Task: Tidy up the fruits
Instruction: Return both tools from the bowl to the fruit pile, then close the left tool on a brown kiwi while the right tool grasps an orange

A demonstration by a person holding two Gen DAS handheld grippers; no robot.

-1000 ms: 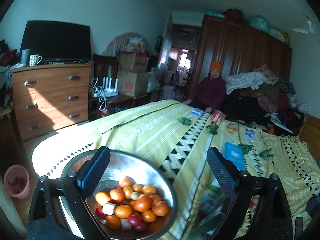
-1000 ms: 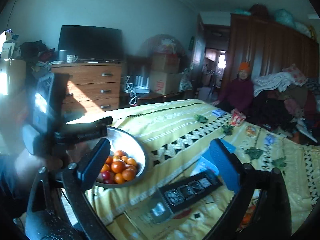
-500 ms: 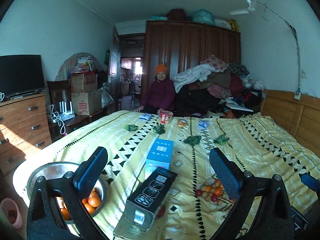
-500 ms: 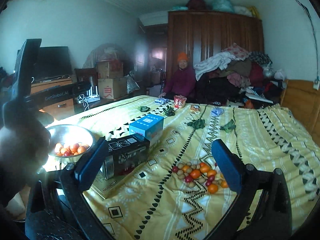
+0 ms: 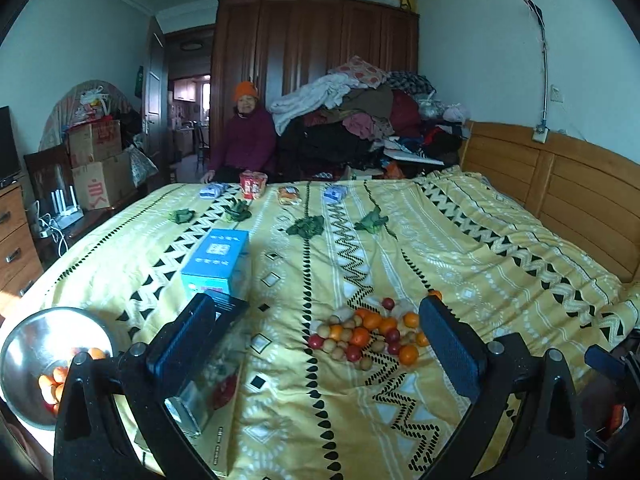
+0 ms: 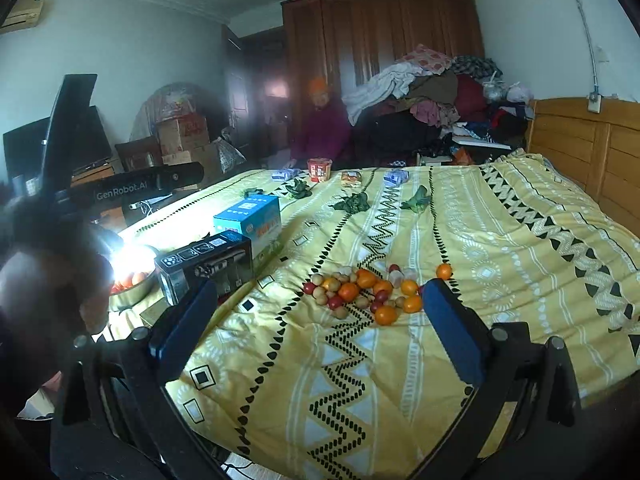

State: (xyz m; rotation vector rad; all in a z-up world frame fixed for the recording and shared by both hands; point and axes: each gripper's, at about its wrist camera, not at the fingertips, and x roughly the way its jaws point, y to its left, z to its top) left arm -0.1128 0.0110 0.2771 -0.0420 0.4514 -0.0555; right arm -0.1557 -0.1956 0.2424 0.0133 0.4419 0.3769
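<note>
A loose heap of small fruits [image 5: 366, 336] [image 6: 370, 292], orange, red and pale brown, lies on the yellow patterned bedspread [image 5: 460, 248] [image 6: 500, 232]. One orange [image 6: 444, 271] sits apart at the heap's right. A steel bowl [image 5: 24, 352] [image 6: 132, 292] holding several oranges and red fruits stands at the bed's left edge. My left gripper [image 5: 316, 344] is open and empty, its fingers framing the heap from the near side. My right gripper [image 6: 318, 328] is also open and empty, just short of the heap. The left gripper's body [image 6: 132, 188] shows at the left of the right wrist view.
A black box [image 6: 208, 264] and a blue box [image 5: 218, 260] [image 6: 250, 220] lie between bowl and heap. Leafy greens [image 5: 306, 226] and snack packets [image 5: 252, 184] line the far side, where a person [image 5: 246, 140] sits. A wooden headboard [image 5: 568, 184] bounds the right.
Both views have swung right, from the bowl to the fruit heap. The bowl has slid to the left edge. Both grippers stayed open and empty.
</note>
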